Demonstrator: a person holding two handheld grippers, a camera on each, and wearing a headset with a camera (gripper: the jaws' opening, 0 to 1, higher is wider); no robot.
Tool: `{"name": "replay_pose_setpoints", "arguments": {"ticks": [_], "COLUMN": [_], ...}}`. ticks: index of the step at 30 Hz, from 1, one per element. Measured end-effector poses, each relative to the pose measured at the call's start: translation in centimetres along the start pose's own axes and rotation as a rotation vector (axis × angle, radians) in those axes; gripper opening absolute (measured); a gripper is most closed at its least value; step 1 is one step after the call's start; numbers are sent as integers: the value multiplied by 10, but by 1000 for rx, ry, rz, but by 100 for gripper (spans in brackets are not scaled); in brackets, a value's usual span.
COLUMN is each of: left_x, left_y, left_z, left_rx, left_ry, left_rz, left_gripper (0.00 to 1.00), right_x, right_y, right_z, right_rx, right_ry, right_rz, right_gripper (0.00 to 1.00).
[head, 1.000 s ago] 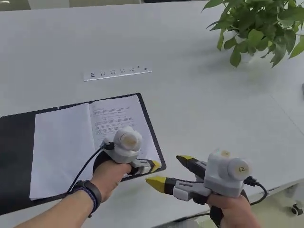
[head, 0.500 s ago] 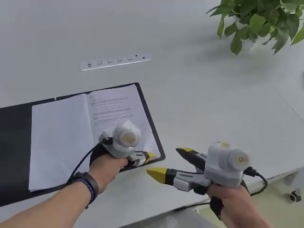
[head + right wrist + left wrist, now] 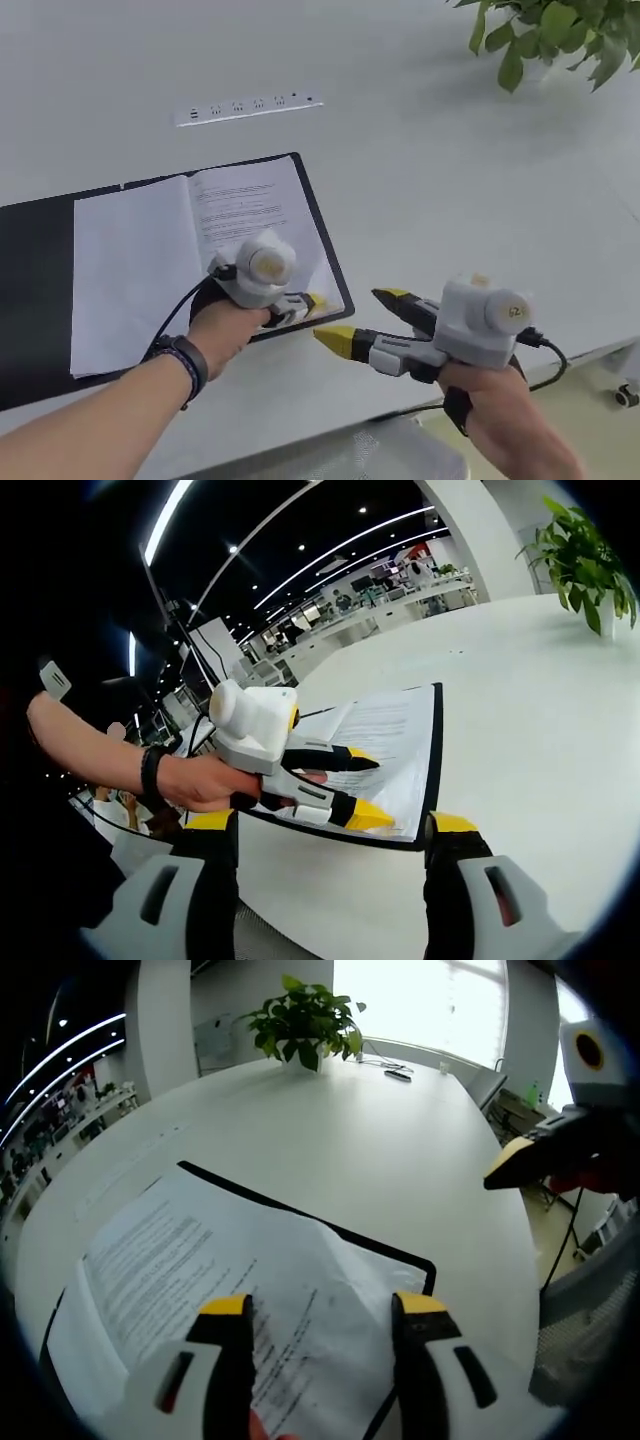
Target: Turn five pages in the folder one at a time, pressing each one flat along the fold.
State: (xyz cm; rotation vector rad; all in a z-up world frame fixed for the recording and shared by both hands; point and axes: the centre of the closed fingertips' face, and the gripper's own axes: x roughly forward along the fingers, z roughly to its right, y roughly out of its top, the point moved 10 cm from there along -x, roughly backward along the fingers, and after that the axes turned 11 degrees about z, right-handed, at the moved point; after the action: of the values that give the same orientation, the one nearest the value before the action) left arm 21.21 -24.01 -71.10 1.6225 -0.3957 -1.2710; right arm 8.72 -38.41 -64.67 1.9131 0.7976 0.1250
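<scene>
The black folder (image 3: 30,300) lies open on the white table, a blank page (image 3: 130,270) on its left and a printed page (image 3: 250,210) on its right. My left gripper (image 3: 305,305) is open at the printed page's near right corner. In the left gripper view its yellow-tipped jaws (image 3: 322,1305) straddle the slightly curled printed page (image 3: 200,1250). My right gripper (image 3: 362,318) is open, a little right of the folder, above bare table and holding nothing. In the right gripper view its jaws (image 3: 332,822) frame the left gripper (image 3: 365,788) and the folder (image 3: 385,740).
A white power strip (image 3: 248,108) is set into the table (image 3: 450,180) beyond the folder. A potted green plant (image 3: 560,40) stands at the far right. The table's near edge runs just below my hands, with a chair caster (image 3: 628,395) on the floor beyond it.
My left gripper has edged slightly further over the printed page's near right corner. The right gripper stays beside the folder, still open. The head camera has shifted a little.
</scene>
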Motion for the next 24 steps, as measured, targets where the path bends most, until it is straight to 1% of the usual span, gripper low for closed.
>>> {"name": "replay_pose_setpoints", "arguments": {"ticks": [2, 6, 10, 14, 18, 24], "left_x": [-1, -1, -2, -2, -2, -2], "left_y": [-1, -2, -2, -2, -2, -2], "left_z": [-1, -1, -2, -4, -4, -4], "left_rx": [-13, -15, -20, -23, -28, -30], "left_ry": [2, 2, -2, 0, 1, 4], "left_rz": [11, 22, 28, 33, 36, 40], "left_gripper": [54, 53, 53, 51, 50, 50], "right_x": [2, 8, 14, 21, 32, 52], "right_y": [0, -1, -1, 3, 8, 17], "right_z": [1, 7, 12, 21, 29, 40], "right_rx": [7, 14, 7, 35, 82, 94], "right_ry": [1, -8, 0, -5, -17, -17], "right_rz": [0, -3, -20, -1, 38, 39], "right_gripper": [74, 71, 70, 68, 63, 55]}}
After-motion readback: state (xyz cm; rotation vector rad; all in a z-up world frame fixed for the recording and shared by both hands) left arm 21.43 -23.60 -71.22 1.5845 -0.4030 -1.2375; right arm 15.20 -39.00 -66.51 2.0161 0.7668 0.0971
